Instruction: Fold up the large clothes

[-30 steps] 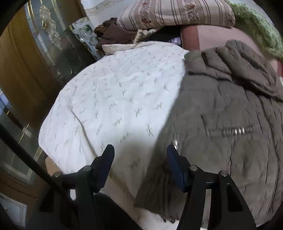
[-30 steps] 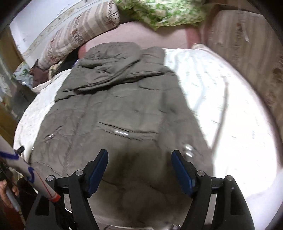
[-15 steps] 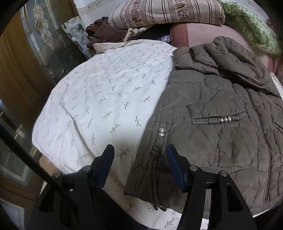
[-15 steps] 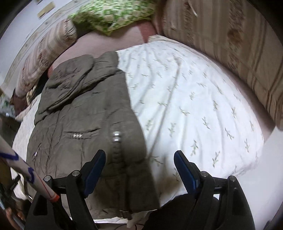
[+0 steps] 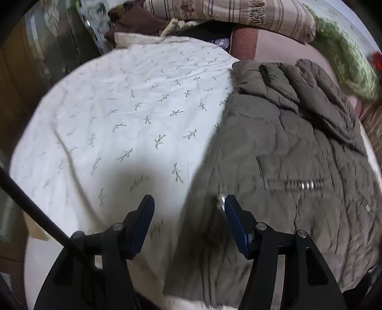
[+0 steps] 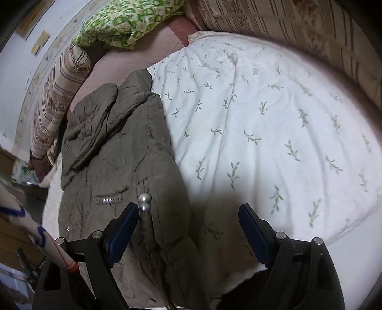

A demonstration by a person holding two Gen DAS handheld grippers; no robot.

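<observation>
An olive-grey quilted jacket lies flat on a white leaf-print bedsheet, hood toward the pillows. My left gripper is open and empty, hovering over the jacket's left side edge near its hem. In the right wrist view the jacket lies at the left and the sheet at the right. My right gripper is open and empty above the jacket's right side edge, next to two pearl beads on the pocket trim.
A striped pillow, a green patterned pillow and dark clothes lie at the head of the bed. A patterned headboard or sofa back runs along the right. A wooden cabinet stands at the left.
Both grippers have come lower and closer over the jacket's two side edges. The right view has swung further right. Both grippers stay open.
</observation>
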